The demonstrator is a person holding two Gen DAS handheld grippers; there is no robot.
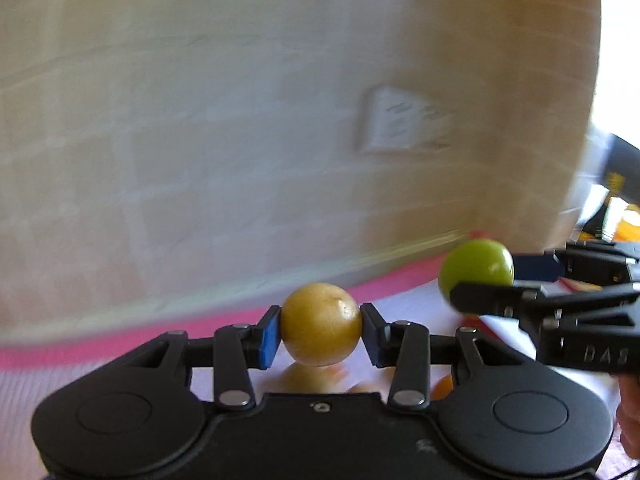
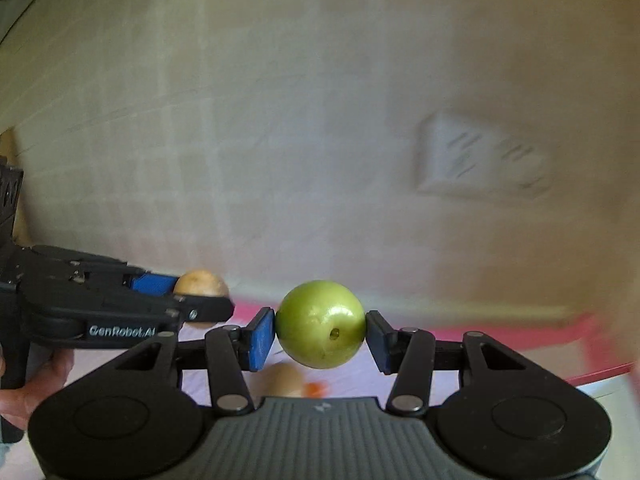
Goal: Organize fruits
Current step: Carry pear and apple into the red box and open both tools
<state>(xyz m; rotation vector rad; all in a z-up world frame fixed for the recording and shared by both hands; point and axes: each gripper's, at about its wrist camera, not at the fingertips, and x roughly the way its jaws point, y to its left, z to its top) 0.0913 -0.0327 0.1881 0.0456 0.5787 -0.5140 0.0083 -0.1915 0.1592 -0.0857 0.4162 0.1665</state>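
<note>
My left gripper (image 1: 321,326) is shut on a round yellow-brown fruit (image 1: 321,324) and holds it in the air above the pink-edged surface. My right gripper (image 2: 321,332) is shut on a round green fruit (image 2: 320,324), also lifted. In the left wrist view the right gripper (image 1: 484,280) with the green fruit (image 1: 476,268) is at the right. In the right wrist view the left gripper (image 2: 200,294) with the yellow fruit (image 2: 200,282) is at the left. Blurred pale and orange fruits (image 2: 292,382) lie below.
A cream wall (image 1: 240,140) with a white socket plate (image 1: 404,124) fills the background. A pink mat or tray edge (image 2: 560,336) runs along the wall's foot. Dark and orange clutter (image 1: 616,216) sits at the far right.
</note>
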